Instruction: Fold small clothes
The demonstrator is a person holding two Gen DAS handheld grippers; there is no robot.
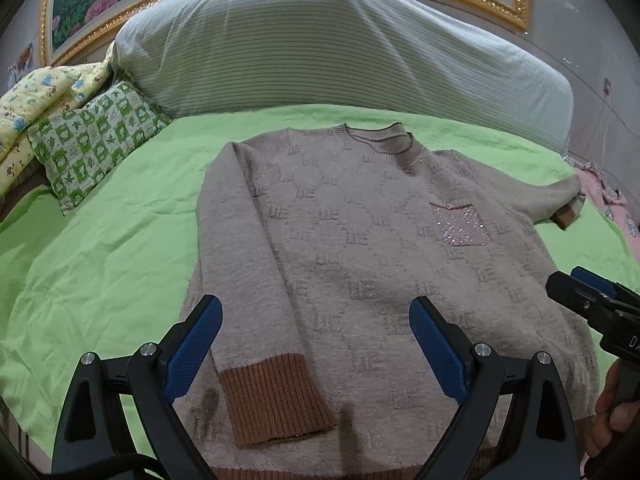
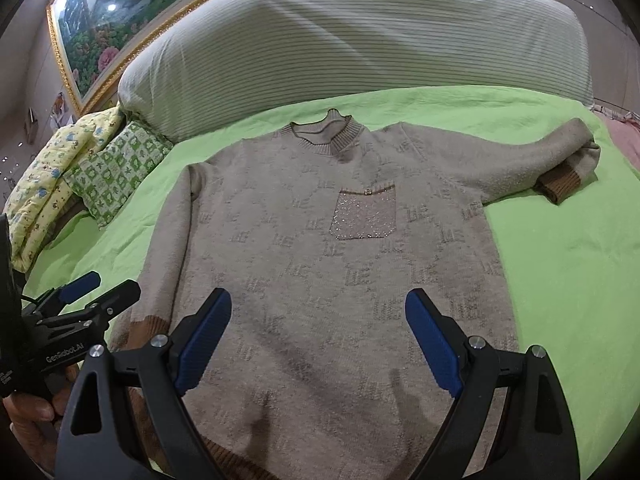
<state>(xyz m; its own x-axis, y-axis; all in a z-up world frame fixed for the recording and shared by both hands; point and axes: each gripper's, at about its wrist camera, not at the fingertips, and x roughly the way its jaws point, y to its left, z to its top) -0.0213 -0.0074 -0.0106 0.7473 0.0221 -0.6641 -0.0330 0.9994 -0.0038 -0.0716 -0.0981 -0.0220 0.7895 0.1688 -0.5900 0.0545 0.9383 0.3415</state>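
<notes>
The sweater lies face up mid-bed on the green sheet, collar toward the headboard edge. Your left gripper and right gripper hover spread, holding nothing, ready. One sleeve lies folded in; the other probably needs folding next.
</notes>
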